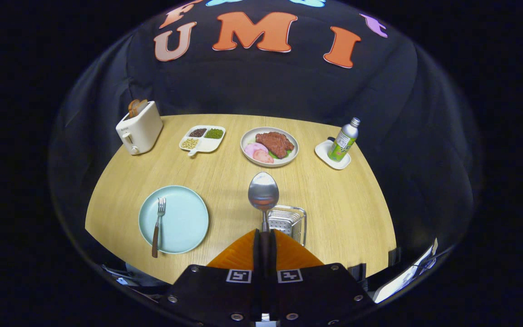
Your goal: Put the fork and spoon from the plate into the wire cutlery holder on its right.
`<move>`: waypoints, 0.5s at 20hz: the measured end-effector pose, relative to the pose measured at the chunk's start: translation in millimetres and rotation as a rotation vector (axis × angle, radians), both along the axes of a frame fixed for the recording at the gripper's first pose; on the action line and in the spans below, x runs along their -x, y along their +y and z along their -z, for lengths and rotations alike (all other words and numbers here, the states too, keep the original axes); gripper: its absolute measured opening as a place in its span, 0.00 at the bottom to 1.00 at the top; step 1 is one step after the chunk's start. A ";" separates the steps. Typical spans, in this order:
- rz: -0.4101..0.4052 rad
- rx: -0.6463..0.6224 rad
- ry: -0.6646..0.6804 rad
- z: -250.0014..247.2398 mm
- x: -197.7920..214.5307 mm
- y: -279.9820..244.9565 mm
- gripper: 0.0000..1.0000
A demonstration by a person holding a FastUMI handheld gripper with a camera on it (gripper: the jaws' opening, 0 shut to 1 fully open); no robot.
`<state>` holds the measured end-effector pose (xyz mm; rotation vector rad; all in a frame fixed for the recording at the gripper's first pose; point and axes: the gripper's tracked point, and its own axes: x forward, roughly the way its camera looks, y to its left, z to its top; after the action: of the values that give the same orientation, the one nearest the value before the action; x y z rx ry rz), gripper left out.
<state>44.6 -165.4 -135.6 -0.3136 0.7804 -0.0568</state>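
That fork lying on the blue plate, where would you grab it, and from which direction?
Probably by the brown handle of the fork, coming straight down from above. It lies flat on the plate, and its end sticks out over the near rim, leaving room beneath. For now the fingers are shut on the spoon, above the wire holder.

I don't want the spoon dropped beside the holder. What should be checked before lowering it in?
1. Grip: gripper fingers closed on the spoon handle: ok.
2. Spoon attitude: bowl up and ahead of the fingers, handle between them: ok.
3. Alignment: wire cutlery holder sits just ahead, slightly to the right of the spoon: cannot tell if it is directly below.
4. Holder upright on the table: ok.
5. Fork lies on the blue plate, not yet moved: not ok.
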 end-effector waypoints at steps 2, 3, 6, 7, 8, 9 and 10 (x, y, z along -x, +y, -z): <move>0.012 0.031 0.073 3.6 7.1 -16.4 0.06; 0.013 0.040 0.108 5.8 9.5 -20.4 0.06; 0.026 0.054 0.230 18.7 17.2 -34.7 0.06; 0.035 0.051 0.271 23.5 18.5 -36.0 0.06; 0.041 0.044 0.305 28.1 19.4 -36.7 0.06; 0.048 0.038 0.333 32.0 19.1 -37.2 0.06; 0.052 0.038 0.364 35.9 20.2 -37.4 0.06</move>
<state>24.4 -202.8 -171.5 -0.3448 1.1498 -0.0646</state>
